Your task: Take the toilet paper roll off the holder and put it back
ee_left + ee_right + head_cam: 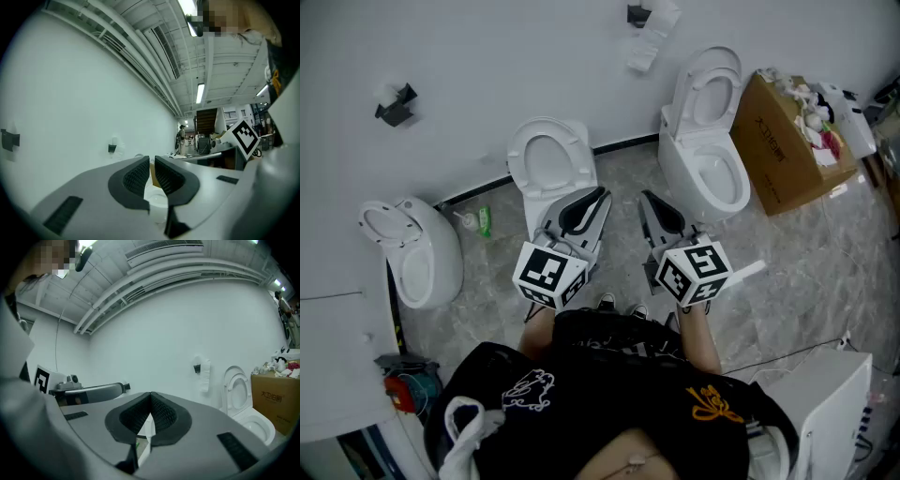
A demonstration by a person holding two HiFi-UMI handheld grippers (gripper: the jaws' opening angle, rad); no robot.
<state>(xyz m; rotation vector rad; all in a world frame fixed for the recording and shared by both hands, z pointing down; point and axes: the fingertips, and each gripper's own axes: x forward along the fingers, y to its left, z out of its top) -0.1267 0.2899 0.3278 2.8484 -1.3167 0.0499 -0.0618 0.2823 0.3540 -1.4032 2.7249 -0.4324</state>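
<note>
- The toilet paper roll [649, 42] hung on its black holder [637, 14] on the far wall [487, 56]. It looked light, soft and easily crushed, so I judged it best pinched gently across its sides.
- The left gripper [600, 197] had its fingers slightly parted and empty.
- The right gripper [645, 199] had its fingers clenched together on nothing.
- The roll sat well apart from both, far beyond the right gripper.

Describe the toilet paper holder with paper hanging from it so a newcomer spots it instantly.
Start at the white wall. Just left of the right-hand toilet, the one beside the cardboard box, is a black holder. Unlike the holder far left, it trails a paper strip.
</note>
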